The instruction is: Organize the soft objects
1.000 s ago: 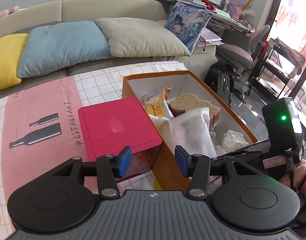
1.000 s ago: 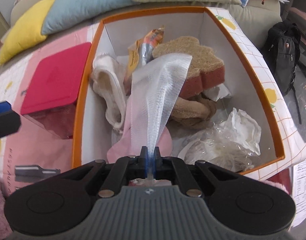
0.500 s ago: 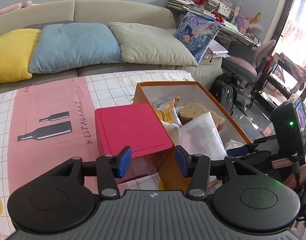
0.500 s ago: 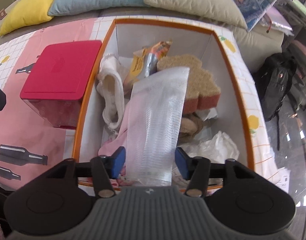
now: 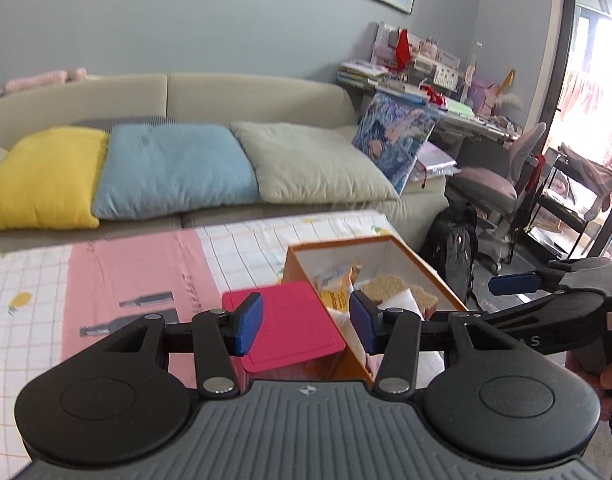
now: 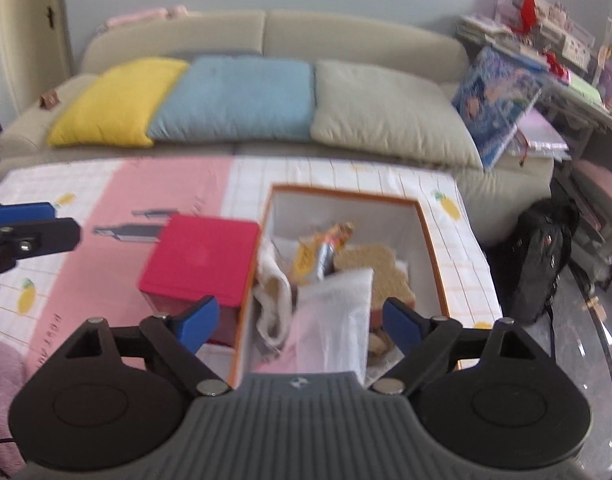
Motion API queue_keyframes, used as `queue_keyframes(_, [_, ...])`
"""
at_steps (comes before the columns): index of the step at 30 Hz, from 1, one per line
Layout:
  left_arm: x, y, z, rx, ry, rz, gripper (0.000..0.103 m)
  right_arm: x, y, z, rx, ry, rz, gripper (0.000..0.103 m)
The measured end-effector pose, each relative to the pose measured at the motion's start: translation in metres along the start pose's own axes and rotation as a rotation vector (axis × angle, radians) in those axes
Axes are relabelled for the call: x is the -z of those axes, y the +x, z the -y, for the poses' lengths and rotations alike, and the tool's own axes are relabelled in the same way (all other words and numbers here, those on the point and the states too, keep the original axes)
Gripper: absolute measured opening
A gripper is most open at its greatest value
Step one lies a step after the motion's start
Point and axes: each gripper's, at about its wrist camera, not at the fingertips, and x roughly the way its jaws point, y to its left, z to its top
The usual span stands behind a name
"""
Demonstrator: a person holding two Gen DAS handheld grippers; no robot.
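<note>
An orange box (image 6: 431, 240) with white inner walls stands on the table, and a red-lidded box (image 6: 202, 264) sits against its left side. Inside lie a white mesh bag (image 6: 338, 312), a brown sponge (image 6: 370, 264), a white cloth (image 6: 272, 292) and a snack packet (image 6: 322, 256). My right gripper (image 6: 300, 318) hovers above the box's near end. Its jaws are opening wide, and the bag lies loose below them, untouched. My left gripper (image 5: 306, 320) hangs half open and empty over the red-lidded box (image 5: 290, 324) and the orange box (image 5: 426, 268).
A pink and white checked cloth (image 6: 118, 184) covers the table. Behind it is a sofa with yellow (image 6: 118, 100), blue (image 6: 242, 100) and beige (image 6: 386, 120) cushions. A black backpack (image 6: 542, 256) sits on the floor at right, and something fluffy and pink (image 6: 2, 364) lies at the near left.
The right gripper let go of the white mesh bag, spread its jaws and rose away from the box. The left gripper also rose and tilted up, so more of the room shows.
</note>
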Motion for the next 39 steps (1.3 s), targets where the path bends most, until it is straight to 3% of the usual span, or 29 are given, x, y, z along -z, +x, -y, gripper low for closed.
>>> queue_keyframes(8, [-0.01, -0.048, 0.015, -0.033, 0.056, 0.177, 0.061, -0.005, -0.072, -0.01, -0.014, 0.04, 0.263, 0.1])
queue_keyframes(12, [-0.006, -0.056, 0.022, -0.078, 0.088, 0.184, 0.062, 0.007, -0.092, -0.018, -0.009, 0.099, 0.338, 0.1])
queue_keyframes(16, [0.003, -0.061, 0.026, -0.092, 0.123, 0.155, 0.074, 0.02, -0.098, -0.029, 0.009, 0.119, 0.371, 0.1])
queue_keyframes(19, [0.013, -0.063, 0.025, -0.118, 0.148, 0.136, 0.078, 0.027, -0.098, -0.039, 0.024, 0.136, 0.373, 0.1])
queue_keyframes(22, [0.025, -0.065, 0.025, -0.178, 0.168, 0.13, 0.091, 0.034, -0.098, -0.045, 0.04, 0.185, 0.373, 0.1])
queue_keyframes(24, [0.032, -0.066, 0.024, -0.206, 0.173, 0.129, 0.091, 0.039, -0.094, -0.049, 0.058, 0.2, 0.371, 0.1])
queue_keyframes(29, [0.045, -0.065, 0.019, -0.265, 0.111, 0.123, 0.098, 0.051, -0.078, -0.056, 0.111, 0.162, 0.285, 0.1])
queue_keyframes(33, [0.056, -0.061, 0.018, -0.282, 0.133, 0.127, 0.101, 0.064, -0.069, -0.06, 0.112, 0.147, 0.247, 0.1])
queue_keyframes(39, [0.072, -0.044, 0.005, -0.26, 0.043, 0.015, 0.103, 0.077, -0.056, -0.071, 0.102, 0.145, 0.195, 0.1])
